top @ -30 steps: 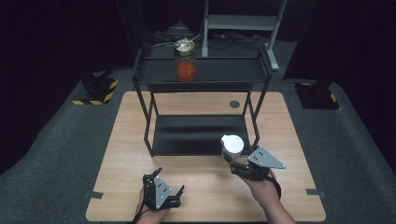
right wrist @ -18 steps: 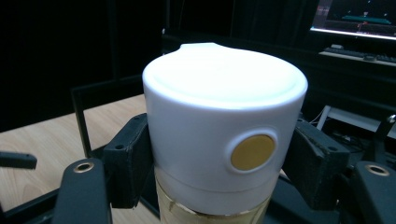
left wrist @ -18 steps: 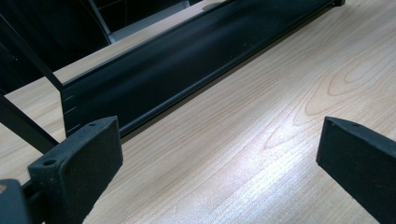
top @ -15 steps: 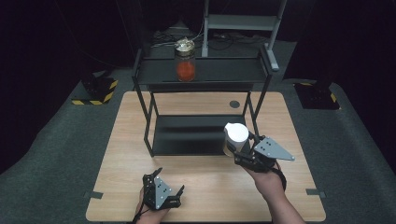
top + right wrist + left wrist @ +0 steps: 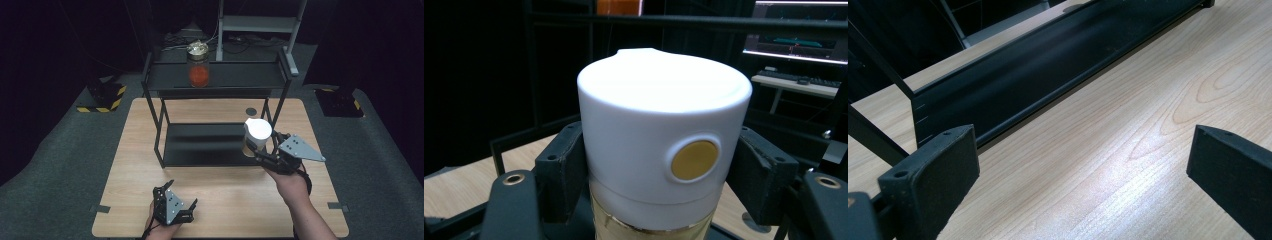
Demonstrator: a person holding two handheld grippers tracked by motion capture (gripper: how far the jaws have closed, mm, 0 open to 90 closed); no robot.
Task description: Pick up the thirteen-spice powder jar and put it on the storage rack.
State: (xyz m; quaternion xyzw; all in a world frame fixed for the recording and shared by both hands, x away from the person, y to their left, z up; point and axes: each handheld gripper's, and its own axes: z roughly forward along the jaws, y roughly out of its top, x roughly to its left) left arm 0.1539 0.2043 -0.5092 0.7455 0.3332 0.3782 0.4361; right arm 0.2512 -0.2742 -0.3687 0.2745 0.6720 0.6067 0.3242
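high view, near edge: the left gripper (image 5: 172, 207) rests low over the front of the wooden table (image 5: 225, 200), held in the person's left hand (image 5: 160, 231); in the left gripper view its two black jaws stand wide apart with only bare wood grain between them, and the dark lower shelf (image 5: 1038, 65) of the rack runs across beyond them. to the right, the person's right forearm (image 5: 312, 222) comes up from the bottom edge, the hand wrapped round the right gripper (image 5: 260, 150), whose grey three-cornered plate (image 5: 300, 148) faces up. this gripper is raised above the table and points toward the rack. its jaws are clamped on a bottle (image 5: 256, 137) with a white cap; in the right gripper view the black pads press on both sides of the white cap (image 5: 664, 125), just below its top, a round yellow button (image 5: 694, 160) faces the camera, and a gold-coloured body shows under the cap. the bottle is upright, in the air, just in front of the right end of the rack's lower shelf (image 5: 205, 145). middle distance: a black two-level metal rack (image 5: 160, 125) stands on the table's far half. on its upper shelf (image 5: 240, 75) stands a glass jar (image 5: 198, 65) with a gold lid and red contents. far: grey carpeted floor (image 5: 60, 150), yellow-and-black striped blocks (image 5: 102, 97), a dark room.
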